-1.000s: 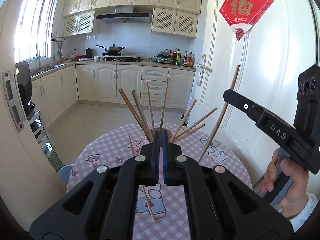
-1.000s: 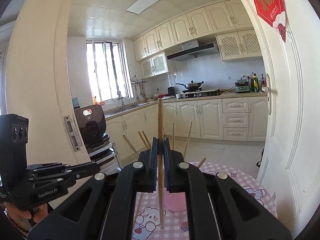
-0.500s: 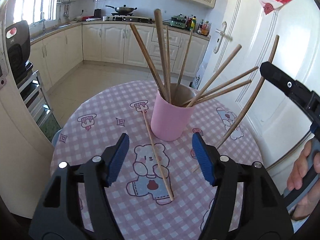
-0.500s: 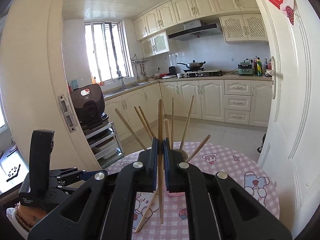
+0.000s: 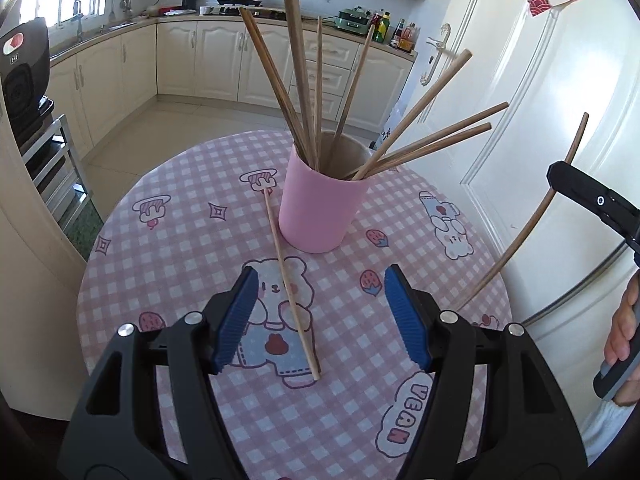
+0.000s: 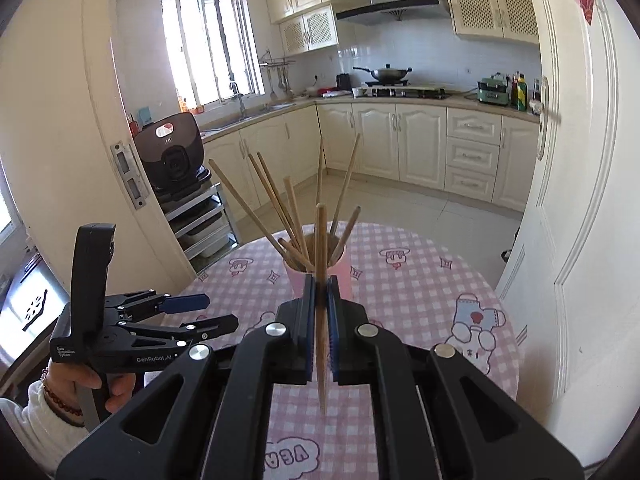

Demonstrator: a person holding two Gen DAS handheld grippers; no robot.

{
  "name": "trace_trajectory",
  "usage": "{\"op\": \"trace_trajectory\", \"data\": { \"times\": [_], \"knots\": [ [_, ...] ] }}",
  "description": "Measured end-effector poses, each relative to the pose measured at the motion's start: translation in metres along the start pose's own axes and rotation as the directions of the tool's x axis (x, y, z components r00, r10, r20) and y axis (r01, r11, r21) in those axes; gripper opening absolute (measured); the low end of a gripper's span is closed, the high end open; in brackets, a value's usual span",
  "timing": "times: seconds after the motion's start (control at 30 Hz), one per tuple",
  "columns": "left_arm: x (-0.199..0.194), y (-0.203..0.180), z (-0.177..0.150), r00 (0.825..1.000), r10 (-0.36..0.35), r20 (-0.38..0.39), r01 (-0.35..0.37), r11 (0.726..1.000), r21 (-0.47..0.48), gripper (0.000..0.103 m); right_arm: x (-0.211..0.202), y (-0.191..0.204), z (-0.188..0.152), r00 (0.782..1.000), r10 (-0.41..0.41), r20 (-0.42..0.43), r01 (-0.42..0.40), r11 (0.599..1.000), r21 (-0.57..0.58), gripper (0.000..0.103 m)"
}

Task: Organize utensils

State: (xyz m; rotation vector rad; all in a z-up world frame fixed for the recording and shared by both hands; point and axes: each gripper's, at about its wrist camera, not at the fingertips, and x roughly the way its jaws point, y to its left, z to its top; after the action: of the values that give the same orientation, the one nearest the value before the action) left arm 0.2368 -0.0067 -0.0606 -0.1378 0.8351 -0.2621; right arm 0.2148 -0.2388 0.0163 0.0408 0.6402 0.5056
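Note:
A pink cup point(image 5: 320, 208) stands on the round table with the pink checked cloth point(image 5: 192, 248) and holds several wooden chopsticks point(image 5: 298, 64). One loose chopstick point(image 5: 290, 284) lies on the cloth in front of the cup, between the wide-open jaws of my left gripper point(image 5: 318, 316), which hovers above it. My right gripper point(image 6: 320, 312) is shut on a single chopstick point(image 6: 321, 360), held upright above the table short of the cup point(image 6: 344, 276). That gripper point(image 5: 592, 200) and its chopstick point(image 5: 532, 220) also show at the right of the left wrist view.
A white door point(image 5: 560, 100) stands close at the table's right side. A black appliance on a metal rack point(image 6: 176, 160) stands left by the door frame. Kitchen cabinets point(image 6: 400, 144) line the far wall. My left gripper point(image 6: 192, 312) shows low left in the right wrist view.
My left gripper has opened from shut to wide open and dropped toward the table over the loose chopstick. My right gripper has tilted downward toward the cup, still holding its chopstick.

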Motion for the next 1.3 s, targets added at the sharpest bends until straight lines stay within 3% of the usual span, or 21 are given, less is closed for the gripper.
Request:
{"op": "trace_trajectory", "data": {
  "times": [0.27, 0.4, 0.57, 0.73, 0.8, 0.9, 1.0, 1.17, 1.3],
  "knots": [
    [0.054, 0.011, 0.001, 0.990, 0.026, -0.136, -0.032, 0.998, -0.045, 0.064, 0.031, -0.045, 0.008, 0.999, 0.003, -0.033, 0.003, 0.983, 0.185, 0.005],
    [0.081, 0.021, 0.002, 0.979, 0.042, -0.197, -0.057, 0.996, -0.070, 0.046, 0.054, -0.065, 0.009, 0.998, 0.005, -0.058, 0.011, 0.965, 0.261, 0.005],
    [0.111, 0.029, 0.002, 0.964, 0.076, -0.255, -0.097, 0.993, -0.071, 0.034, 0.083, -0.083, 0.003, 0.992, 0.045, -0.118, -0.004, 0.945, 0.328, 0.005],
    [0.127, 0.028, 0.004, 0.955, 0.104, -0.276, -0.123, 0.991, -0.053, 0.032, 0.099, -0.086, -0.007, 0.985, 0.075, -0.156, -0.016, 0.937, 0.350, 0.005],
    [0.134, 0.023, 0.006, 0.952, 0.131, -0.276, -0.143, 0.989, -0.025, 0.012, 0.101, -0.085, -0.007, 0.984, 0.081, -0.159, -0.020, 0.936, 0.350, 0.005],
    [0.141, 0.014, 0.006, 0.957, 0.128, -0.262, -0.135, 0.991, -0.006, 0.006, 0.099, -0.083, -0.007, 0.984, 0.093, -0.152, -0.034, 0.936, 0.351, 0.005],
    [0.128, 0.011, 0.008, 0.974, 0.112, -0.197, -0.119, 0.993, -0.022, 0.006, 0.092, -0.080, -0.004, 0.987, 0.095, -0.132, -0.045, 0.938, 0.343, 0.005],
    [0.078, 0.006, 0.016, 0.997, 0.060, -0.057, -0.062, 0.998, -0.031, 0.005, 0.072, -0.071, 0.002, 0.992, 0.094, -0.082, -0.064, 0.947, 0.314, 0.005],
    [0.036, 0.001, 0.025, 0.998, 0.031, 0.057, -0.031, 0.999, -0.013, 0.005, 0.056, -0.061, 0.007, 0.995, 0.088, -0.042, -0.072, 0.955, 0.289, 0.005]
  ]
}}
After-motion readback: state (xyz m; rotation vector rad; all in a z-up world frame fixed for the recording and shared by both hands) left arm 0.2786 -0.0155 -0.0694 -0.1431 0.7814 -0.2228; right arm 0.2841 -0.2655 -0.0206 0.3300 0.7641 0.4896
